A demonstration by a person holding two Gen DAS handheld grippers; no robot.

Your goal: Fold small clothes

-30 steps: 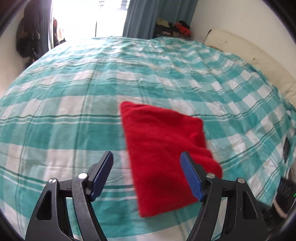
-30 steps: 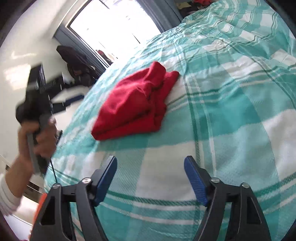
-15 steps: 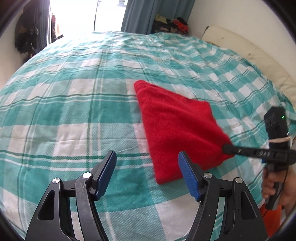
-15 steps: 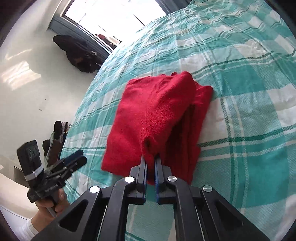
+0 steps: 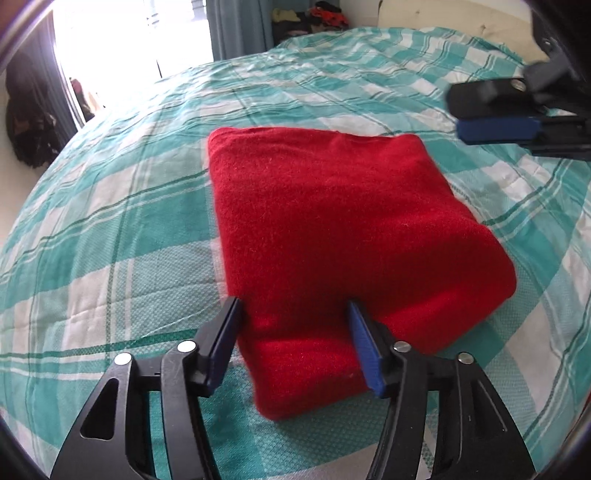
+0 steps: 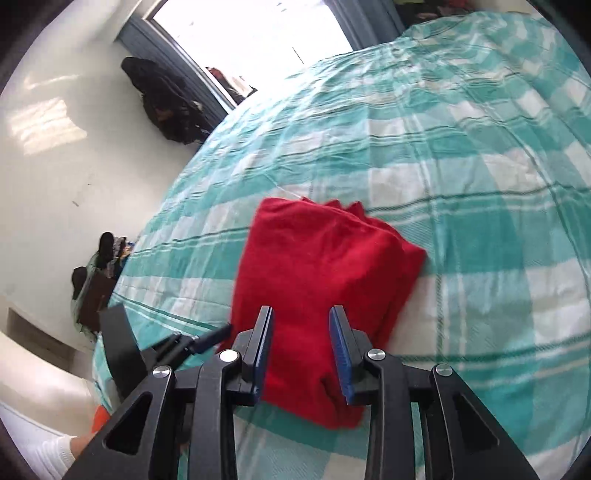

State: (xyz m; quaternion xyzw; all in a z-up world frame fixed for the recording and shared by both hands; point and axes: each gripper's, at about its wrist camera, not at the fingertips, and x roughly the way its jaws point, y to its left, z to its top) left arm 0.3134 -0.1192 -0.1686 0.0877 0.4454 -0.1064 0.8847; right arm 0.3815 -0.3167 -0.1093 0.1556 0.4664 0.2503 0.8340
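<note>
A folded red garment (image 5: 332,229) lies flat on the green and white checked bedspread (image 5: 110,229). My left gripper (image 5: 293,317) is open, its jaws astride the garment's near edge. My right gripper (image 6: 301,328) is partly open over the garment (image 6: 317,266) at its near end, nothing clamped between the pads. In the left wrist view the right gripper (image 5: 506,118) shows at the upper right, above the bedspread beyond the garment. In the right wrist view the left gripper (image 6: 207,338) shows low at the left, by the garment's edge.
The bed's left edge (image 6: 122,280) drops to a white floor with a dark clothes pile (image 6: 166,103) near a bright window (image 6: 255,33). Clothes (image 5: 310,16) are heaped beyond the far end of the bed. A cream headboard (image 5: 443,14) lies far right.
My right gripper was shut at the garment's edge and has opened and lifted. My left gripper moved in so its jaws straddle the garment's near edge. The garment now lies flatter.
</note>
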